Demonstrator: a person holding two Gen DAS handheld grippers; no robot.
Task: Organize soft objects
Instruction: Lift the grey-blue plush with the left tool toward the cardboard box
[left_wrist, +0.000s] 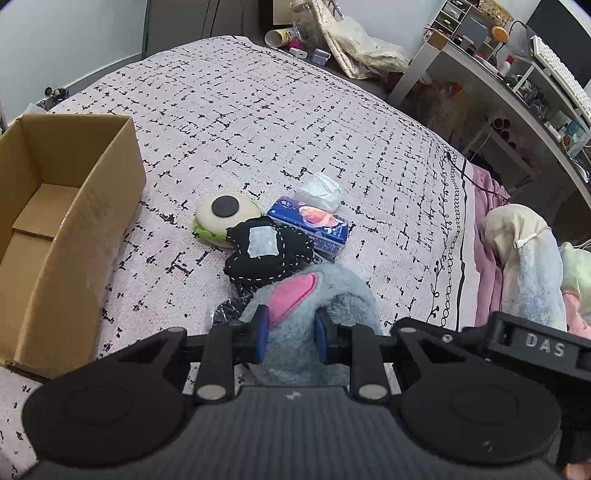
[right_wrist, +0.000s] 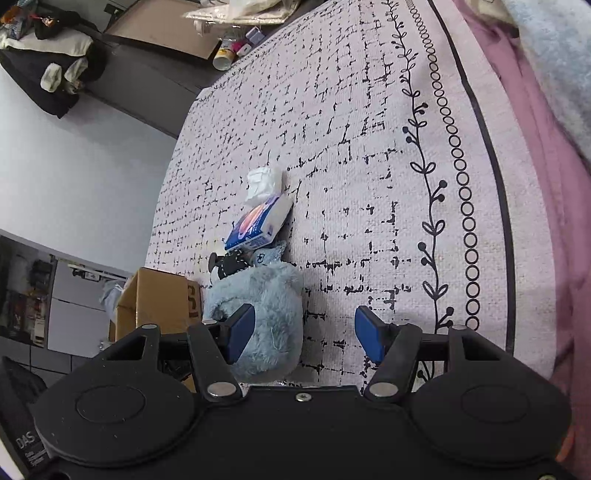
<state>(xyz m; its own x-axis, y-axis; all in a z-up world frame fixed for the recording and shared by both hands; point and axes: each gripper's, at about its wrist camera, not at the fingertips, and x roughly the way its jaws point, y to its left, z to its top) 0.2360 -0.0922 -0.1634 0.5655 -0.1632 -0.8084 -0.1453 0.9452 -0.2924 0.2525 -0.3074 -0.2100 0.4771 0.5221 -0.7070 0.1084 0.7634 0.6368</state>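
A fluffy grey-blue plush toy (left_wrist: 314, 295) with a pink ear lies on the patterned bedspread, and my left gripper (left_wrist: 291, 334) is shut on it, blue pads pressed into its fur. Just beyond it lie a black stitched pouch (left_wrist: 266, 251), a burger-shaped plush (left_wrist: 223, 218), a blue tissue pack (left_wrist: 310, 223) and a white wad (left_wrist: 319, 192). In the right wrist view the same plush toy (right_wrist: 266, 314) sits beside my right gripper (right_wrist: 304, 334), which stands open over the bedspread, its left pad against the fur. The tissue pack (right_wrist: 258, 225) lies farther on.
An open cardboard box (left_wrist: 66, 221) stands on the bed at the left, also seen as the box (right_wrist: 159, 299) in the right wrist view. Pink bedding and a pale blanket (left_wrist: 524, 258) lie at the right. A cluttered desk (left_wrist: 517, 74) stands past the bed.
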